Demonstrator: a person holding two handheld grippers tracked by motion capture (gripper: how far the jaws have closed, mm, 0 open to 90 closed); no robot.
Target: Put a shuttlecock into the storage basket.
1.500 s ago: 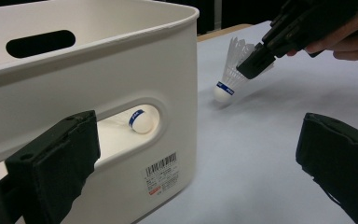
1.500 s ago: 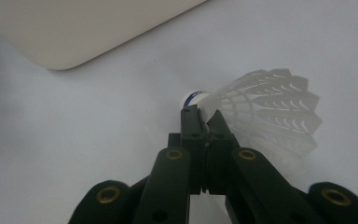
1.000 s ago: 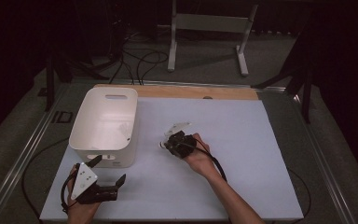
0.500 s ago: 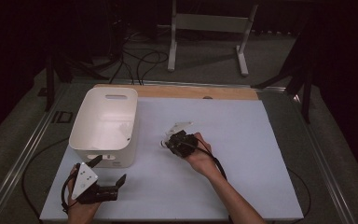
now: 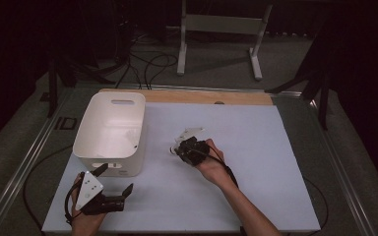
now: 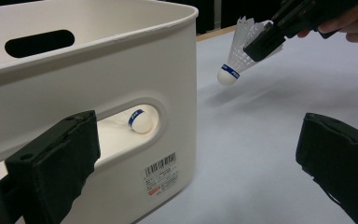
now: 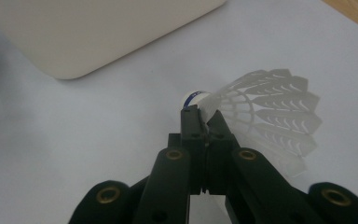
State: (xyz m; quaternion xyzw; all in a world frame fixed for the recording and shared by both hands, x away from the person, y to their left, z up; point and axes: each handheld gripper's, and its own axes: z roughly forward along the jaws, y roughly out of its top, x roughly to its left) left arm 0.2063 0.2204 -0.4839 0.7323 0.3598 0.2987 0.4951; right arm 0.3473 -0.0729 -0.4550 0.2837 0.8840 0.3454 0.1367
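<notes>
The right gripper (image 7: 204, 116) is pinching a white shuttlecock (image 7: 265, 112) by its skirt just behind the cork, holding it above the table (image 5: 256, 147) at the three o'clock side of the white bin (image 5: 109, 132), probably for dropping in. The shuttlecock is showing a lattice plastic skirt and a blue-banded cork; another one (image 6: 140, 120) is lying in the bin, and the left gripper (image 6: 200, 163) is waiting with jaws spread at the bin's six o'clock

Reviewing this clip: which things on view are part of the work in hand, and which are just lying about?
Part of the work:
- shuttlecock, clamped in the right gripper
- white bin
- second shuttlecock, already in the bin

Lying about:
- left gripper, jaws open on nothing
- metal stand and floor cables
</notes>
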